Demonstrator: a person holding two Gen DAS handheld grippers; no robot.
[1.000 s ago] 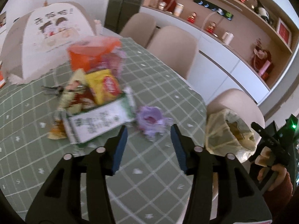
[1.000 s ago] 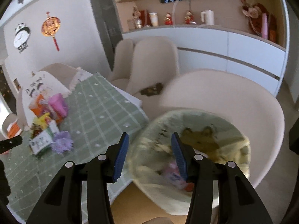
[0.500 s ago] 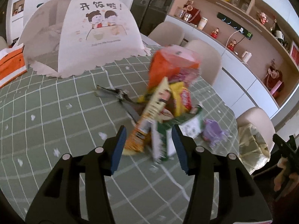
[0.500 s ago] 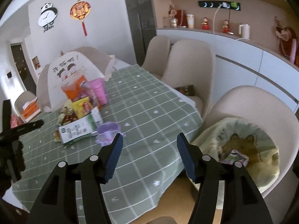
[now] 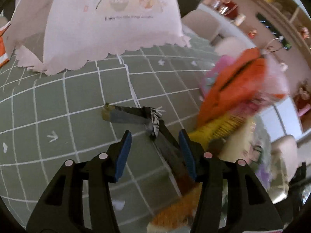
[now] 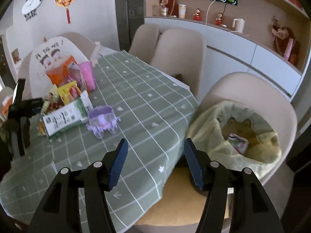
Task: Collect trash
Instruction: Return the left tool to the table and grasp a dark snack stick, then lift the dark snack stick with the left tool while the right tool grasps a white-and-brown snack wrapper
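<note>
A pile of snack wrappers (image 6: 64, 104) lies on the green checked tablecloth (image 6: 140, 104), with a purple crumpled wrapper (image 6: 102, 119) beside it. In the left wrist view a dark torn wrapper (image 5: 136, 116) lies just ahead of my open, empty left gripper (image 5: 154, 153), with orange and yellow packets (image 5: 233, 91) close on the right, blurred. My right gripper (image 6: 155, 163) is open and empty above the table's near edge. A yellow bag-lined bin (image 6: 239, 134) sits on the chair at right, with a wrapper (image 6: 238, 142) inside.
A white mesh food cover (image 5: 108, 23) stands at the back of the table. A pink cup (image 6: 87, 75) and orange box (image 6: 58, 71) stand behind the pile. Beige chairs (image 6: 180, 58) line the far side; a cabinet with ornaments runs along the wall.
My left gripper has dropped low and moved in close over the dark wrapper at the pile's left. My right gripper has drawn back a little from the bin, still open.
</note>
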